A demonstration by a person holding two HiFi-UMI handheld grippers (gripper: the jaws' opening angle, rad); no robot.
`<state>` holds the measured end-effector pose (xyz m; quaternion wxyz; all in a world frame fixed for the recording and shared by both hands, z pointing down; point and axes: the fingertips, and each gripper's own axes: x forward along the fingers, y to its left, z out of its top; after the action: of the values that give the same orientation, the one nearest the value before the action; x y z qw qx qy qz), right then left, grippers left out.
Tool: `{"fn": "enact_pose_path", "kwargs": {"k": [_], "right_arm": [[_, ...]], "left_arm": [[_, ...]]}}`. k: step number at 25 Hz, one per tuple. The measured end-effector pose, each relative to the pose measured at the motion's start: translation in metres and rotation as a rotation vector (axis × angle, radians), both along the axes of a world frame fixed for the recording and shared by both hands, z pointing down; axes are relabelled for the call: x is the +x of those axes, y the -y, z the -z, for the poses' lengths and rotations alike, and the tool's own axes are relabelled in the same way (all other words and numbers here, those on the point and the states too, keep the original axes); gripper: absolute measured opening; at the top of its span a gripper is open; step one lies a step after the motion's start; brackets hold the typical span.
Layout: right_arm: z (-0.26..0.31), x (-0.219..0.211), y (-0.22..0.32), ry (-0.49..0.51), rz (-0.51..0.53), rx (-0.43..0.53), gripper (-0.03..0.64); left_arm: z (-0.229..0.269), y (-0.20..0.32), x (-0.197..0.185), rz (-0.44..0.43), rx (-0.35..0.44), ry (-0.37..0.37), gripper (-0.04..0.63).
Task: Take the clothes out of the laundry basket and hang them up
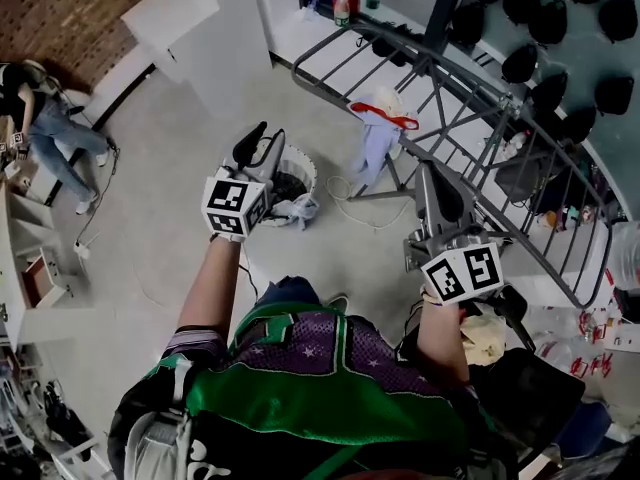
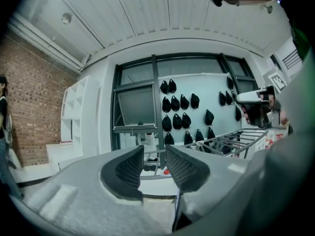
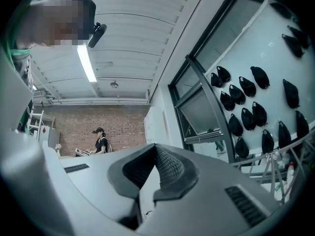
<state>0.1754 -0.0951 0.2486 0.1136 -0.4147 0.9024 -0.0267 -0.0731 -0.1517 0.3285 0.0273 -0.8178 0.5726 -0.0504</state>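
Standing over the floor, the person holds both tools out in front, and neither carries any clothing; the left gripper (image 1: 258, 153) has its jaws released, parted with only the far wall and window showing between them in the left gripper view; the right gripper (image 1: 438, 190) has its jaws clenched tight on nothing, pad against pad in the right gripper view.

The laundry basket (image 1: 308, 160) sits on the floor, round and white, with dark clothes (image 1: 288, 185) heaped inside and a pale blue garment (image 1: 298, 208) spilling over its near rim; in the head view it lies just beyond the left jaws and beneath them, so the left hand is plainly the nearer; the right one hangs well apart from it, close by the drying rack (image 1: 470, 98), where a light garment (image 1: 376, 138) already hangs on a red hanger (image 1: 385, 116).

The left jaws look out level at the wall, and the basket does not appear in their view at all; by my reckoning the coming reach must tip them downward; the pale garment is crumpled, with no clear long axis, so its raised fold on the rim seems the easiest bite.
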Motion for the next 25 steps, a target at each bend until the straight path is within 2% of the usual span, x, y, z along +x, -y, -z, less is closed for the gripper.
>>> {"fn": "enact_pose_path", "kwargs": {"k": [7, 13, 17, 21, 22, 25], "right_arm": [[-0.005, -0.06, -0.002, -0.036, -0.03, -0.017, 0.0], [-0.015, -0.119, -0.014, -0.061, -0.058, -0.046, 0.0], [-0.031, -0.144, -0.024, -0.084, -0.075, -0.07, 0.0], [-0.043, -0.165, -0.033, -0.152, -0.105, -0.047, 0.0], [-0.045, -0.17, -0.035, -0.167, -0.11, -0.039, 0.008], [-0.052, -0.181, -0.04, -0.207, -0.112, -0.039, 0.151]], "left_arm": [[-0.011, -0.005, -0.048, -0.046, -0.01, 0.004, 0.144], [-0.036, -0.013, -0.088, -0.114, -0.063, 0.02, 0.144], [-0.049, -0.026, -0.105, -0.148, -0.079, 0.004, 0.144], [-0.053, -0.042, -0.126, -0.157, -0.076, -0.022, 0.144], [-0.054, -0.046, -0.131, -0.157, -0.077, -0.03, 0.144], [-0.055, -0.06, -0.142, -0.153, -0.078, -0.051, 0.144]]}}
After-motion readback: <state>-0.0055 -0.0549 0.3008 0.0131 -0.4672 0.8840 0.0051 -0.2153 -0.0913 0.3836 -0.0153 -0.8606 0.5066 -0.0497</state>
